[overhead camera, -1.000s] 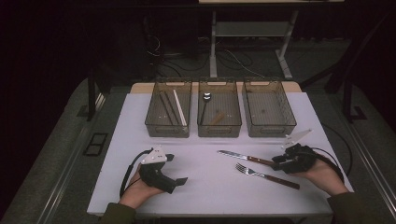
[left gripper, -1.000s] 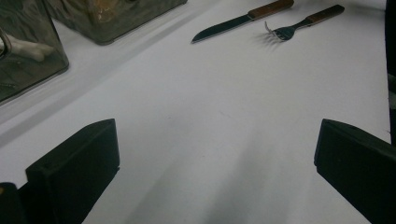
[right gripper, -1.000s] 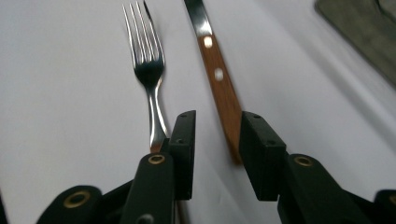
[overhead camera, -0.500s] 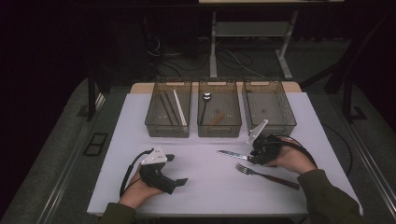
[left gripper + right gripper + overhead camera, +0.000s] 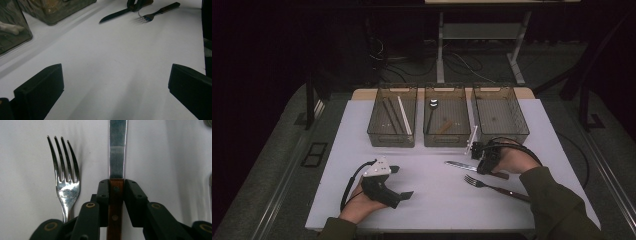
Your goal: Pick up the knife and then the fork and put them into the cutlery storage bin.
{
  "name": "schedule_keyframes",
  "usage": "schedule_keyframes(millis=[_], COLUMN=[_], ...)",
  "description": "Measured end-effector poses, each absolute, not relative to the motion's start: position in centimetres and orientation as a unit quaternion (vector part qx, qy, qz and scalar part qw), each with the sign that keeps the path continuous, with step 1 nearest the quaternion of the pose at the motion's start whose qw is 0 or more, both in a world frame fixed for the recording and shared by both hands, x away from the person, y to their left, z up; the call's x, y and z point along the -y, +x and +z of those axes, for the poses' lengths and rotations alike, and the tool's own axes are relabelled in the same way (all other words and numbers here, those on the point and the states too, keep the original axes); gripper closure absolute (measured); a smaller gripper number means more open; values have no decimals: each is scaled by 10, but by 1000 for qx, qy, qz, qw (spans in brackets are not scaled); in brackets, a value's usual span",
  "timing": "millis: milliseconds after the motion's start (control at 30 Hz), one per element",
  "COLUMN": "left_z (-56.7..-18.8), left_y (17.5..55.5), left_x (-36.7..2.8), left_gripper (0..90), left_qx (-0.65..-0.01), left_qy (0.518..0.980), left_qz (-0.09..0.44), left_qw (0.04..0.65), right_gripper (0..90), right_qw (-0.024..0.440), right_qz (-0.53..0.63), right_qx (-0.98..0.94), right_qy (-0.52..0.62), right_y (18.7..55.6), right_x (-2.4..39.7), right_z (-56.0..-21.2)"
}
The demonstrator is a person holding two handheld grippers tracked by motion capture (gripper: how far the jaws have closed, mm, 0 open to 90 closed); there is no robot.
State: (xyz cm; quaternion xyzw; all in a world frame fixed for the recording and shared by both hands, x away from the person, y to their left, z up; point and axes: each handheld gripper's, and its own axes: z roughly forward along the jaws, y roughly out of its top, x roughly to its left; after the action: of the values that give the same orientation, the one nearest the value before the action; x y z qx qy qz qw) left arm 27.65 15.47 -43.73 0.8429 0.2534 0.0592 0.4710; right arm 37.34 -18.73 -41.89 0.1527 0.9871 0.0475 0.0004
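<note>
A knife [image 5: 459,165] with a wooden handle lies on the white table [image 5: 352,150], and a fork [image 5: 497,187] lies just in front of it. My right gripper [image 5: 484,167] has just been closing, and its jaws now press both sides of the knife handle [image 5: 115,195]. In the right gripper view the fork [image 5: 65,185] lies beside the steel blade [image 5: 117,150]. My left gripper [image 5: 402,181] rests open on the table at the front left, its jaws wide apart over bare white surface [image 5: 115,85]. From there the knife [image 5: 115,16] and fork [image 5: 155,13] show far off.
Three clear bins stand in a row at the back of the table. The left bin [image 5: 392,141] holds chopsticks, the middle bin [image 5: 446,141] holds a spoon and a wooden piece, and the right bin [image 5: 504,137] looks bare. Dark floor surrounds the table.
My right hand has moved left from the table's right edge to the knife handle, and its jaws have closed onto it. The left hand has stayed put.
</note>
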Motion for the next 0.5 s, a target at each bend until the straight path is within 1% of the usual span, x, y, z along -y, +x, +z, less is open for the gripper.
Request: schedule_keyframes(millis=[167,500], left_z=[-437,-437], left_y=[276,277], left_x=[-155,-154], left_gripper=[0,0], left_qx=[-252,-251], left_qy=[843,842], left_qz=[59,57], left_qw=[471,475], right_gripper=[769,771], right_qw=[7,10], right_qz=[37,89], right_qx=[-989,-983], right_qy=[143,162], right_y=[373,369], right_x=[184,201], right_z=[-419,-416])
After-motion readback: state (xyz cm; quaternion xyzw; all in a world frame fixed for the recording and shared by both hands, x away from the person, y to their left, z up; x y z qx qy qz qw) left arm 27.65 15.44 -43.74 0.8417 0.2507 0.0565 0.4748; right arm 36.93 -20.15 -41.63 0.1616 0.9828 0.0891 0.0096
